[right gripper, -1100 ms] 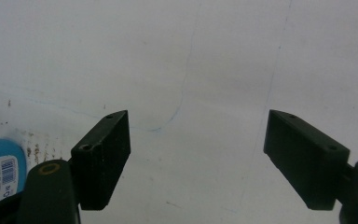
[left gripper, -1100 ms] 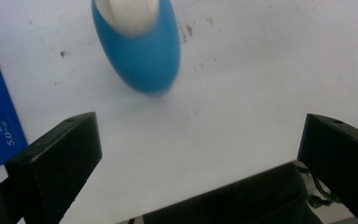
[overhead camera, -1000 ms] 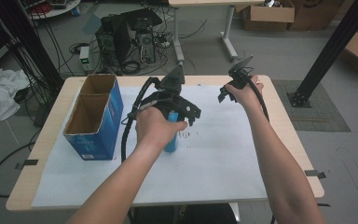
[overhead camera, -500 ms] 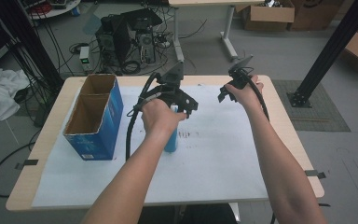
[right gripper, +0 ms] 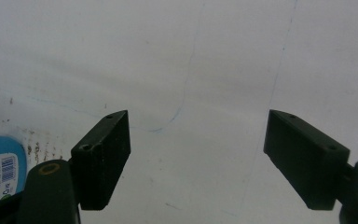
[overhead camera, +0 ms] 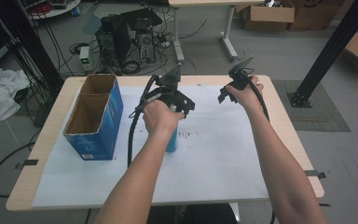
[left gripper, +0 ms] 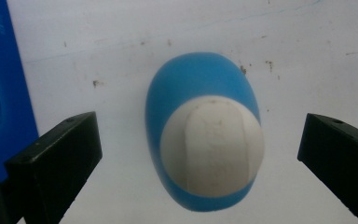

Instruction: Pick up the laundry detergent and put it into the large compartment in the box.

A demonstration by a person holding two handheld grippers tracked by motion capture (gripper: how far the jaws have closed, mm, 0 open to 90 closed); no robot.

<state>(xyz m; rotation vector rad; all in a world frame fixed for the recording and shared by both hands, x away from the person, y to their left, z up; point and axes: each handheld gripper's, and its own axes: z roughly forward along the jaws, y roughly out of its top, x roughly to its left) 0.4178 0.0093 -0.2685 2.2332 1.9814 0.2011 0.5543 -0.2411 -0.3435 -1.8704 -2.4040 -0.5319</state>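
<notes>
Left gripper [left gripper: 200, 154] above blue bottle [left gripper: 205, 135], apparently

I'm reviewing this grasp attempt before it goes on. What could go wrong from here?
1. The upright blue bottle with the white cap looks tall and narrow; a jaw of the open left hand-held gripper bumping it may tip it.
2. The blue cardboard box stands close beside it, so a tipped bottle might knock against it.
</notes>
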